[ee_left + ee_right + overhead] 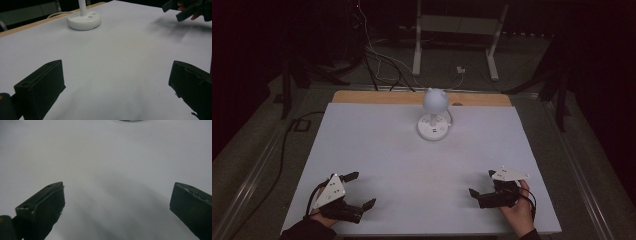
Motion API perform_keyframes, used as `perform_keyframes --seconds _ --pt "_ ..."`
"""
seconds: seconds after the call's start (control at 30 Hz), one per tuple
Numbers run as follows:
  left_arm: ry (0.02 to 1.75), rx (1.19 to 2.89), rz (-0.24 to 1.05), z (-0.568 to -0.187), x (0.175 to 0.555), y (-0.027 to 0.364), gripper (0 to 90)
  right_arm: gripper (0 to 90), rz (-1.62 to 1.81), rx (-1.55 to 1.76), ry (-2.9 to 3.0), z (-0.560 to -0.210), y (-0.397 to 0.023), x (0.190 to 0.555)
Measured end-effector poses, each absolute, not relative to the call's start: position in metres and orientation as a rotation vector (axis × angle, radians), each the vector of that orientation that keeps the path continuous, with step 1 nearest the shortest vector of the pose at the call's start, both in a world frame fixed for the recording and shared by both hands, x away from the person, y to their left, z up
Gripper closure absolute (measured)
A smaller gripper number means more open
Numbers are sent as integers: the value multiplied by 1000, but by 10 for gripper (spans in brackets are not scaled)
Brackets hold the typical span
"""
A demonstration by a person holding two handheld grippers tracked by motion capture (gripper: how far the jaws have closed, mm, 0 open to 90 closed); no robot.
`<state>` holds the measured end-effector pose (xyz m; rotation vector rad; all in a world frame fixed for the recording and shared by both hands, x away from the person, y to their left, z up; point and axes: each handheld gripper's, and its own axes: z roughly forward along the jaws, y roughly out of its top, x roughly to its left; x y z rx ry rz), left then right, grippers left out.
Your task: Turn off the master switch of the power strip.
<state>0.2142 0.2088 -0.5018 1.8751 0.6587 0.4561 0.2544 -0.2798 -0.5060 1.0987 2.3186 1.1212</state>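
The left gripper (363, 189) is held low over the near left corner of the table (382, 165), its jaws spread wide with nothing between them. In the left gripper view the two black jaws rise at the bottom corners, far apart, with bare white surface between them. A grey three-cornered plate (330, 190) is carried on top of this gripper, and a hand (319, 218) is seen behind it at the table's near edge.

The right gripper (482, 184) is held near the near right corner, well apart from the left one, and its jaws are likewise spread wide and empty, as is seen in the right gripper view. It is gripped by the right hand (518, 212), and a black cable (531, 197) is looped beside it. In the left gripper view this gripper (172, 10) is seen at the upper right, above its shadow.

A white lamp (434, 107) is set at the far middle of the table, well apart from both grippers. Its round base (84, 20) rests on the white surface near the wooden far edge (382, 96), and its round head is tilted over the base.

Beyond the table, cables (384, 62) lie on the dark floor beside a white frame (457, 30).
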Motion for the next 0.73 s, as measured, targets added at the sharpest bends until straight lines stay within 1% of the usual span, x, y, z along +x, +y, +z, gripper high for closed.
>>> perform_keyframes --seconds 0.23,0.73 --pt "656 1882 456 -502 215 208 7 0 1105 1096 2370 -516 -286 251" --pt "661 1891 456 -503 216 208 7 0 1059 1052 2380 -518 -282 256"
